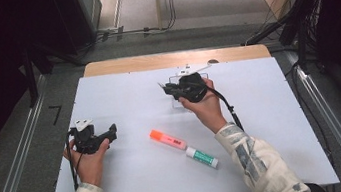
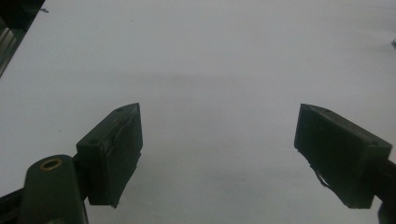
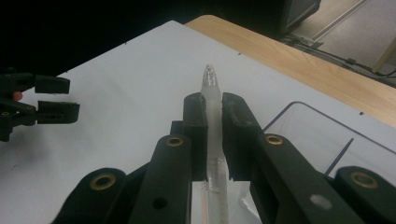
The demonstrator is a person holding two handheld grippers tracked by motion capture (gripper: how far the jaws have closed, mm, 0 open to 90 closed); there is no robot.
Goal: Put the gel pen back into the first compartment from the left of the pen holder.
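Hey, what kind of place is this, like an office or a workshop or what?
Probably a lab or recording workshop: a white table with handheld grippers, metal rails on the floor either side, and cables trailing behind.

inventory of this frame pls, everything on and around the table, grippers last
pen: 1, clear/translucent, clamped between the right gripper's jaws, tip pointing away from the hand
clear tray: 1, transparent with a dark rim, on the white board below the right gripper, near the far edge
highlighter: 1, orange, lying on the board's near middle
glue stick: 1, white with green label, lying just right of the highlighter
white board: 1, covers the table
wooden table: 1, tan strip showing at the far edge
left gripper: 1, black, open, over bare board
right gripper: 1, black, shut on the pen
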